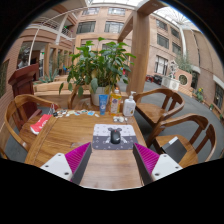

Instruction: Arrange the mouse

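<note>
A dark mouse [115, 135] lies on a grey patterned mouse mat [114, 138] on the wooden table [70, 132], just ahead of my fingers and roughly midway between them. My gripper [112, 158] is open and empty, its magenta pads [78, 156] spread wide over the bare wood in front of the mat. Neither finger touches the mouse or the mat.
Beyond the mat stand a blue bottle [103, 101], a white bottle [129, 105] and a potted plant [98, 66]. A red item [40, 123] lies on the table's left. Wooden chairs [190, 135] stand at the right and one [14, 118] at the left.
</note>
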Demonstrator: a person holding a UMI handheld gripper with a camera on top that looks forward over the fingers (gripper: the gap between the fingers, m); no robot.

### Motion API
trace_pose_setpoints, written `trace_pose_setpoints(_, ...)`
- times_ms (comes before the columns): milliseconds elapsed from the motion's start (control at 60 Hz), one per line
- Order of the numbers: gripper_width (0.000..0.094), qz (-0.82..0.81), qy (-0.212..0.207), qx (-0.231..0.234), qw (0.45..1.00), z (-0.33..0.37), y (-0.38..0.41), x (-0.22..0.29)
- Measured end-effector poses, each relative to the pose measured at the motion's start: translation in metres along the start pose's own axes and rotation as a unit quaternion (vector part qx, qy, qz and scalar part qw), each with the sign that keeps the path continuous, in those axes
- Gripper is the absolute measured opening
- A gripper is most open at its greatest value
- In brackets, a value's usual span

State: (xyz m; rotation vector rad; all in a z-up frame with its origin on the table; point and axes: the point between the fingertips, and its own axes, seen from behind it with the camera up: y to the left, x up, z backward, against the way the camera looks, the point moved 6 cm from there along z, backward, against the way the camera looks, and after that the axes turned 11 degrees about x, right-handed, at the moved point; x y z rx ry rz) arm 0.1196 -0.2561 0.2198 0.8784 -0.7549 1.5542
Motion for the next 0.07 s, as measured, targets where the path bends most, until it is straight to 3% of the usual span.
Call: trace_pose_setpoints(67, 0.0852, 0.002, 0.001, -0.006, 1.000, 0.0012, -0.0032, -0.0009)
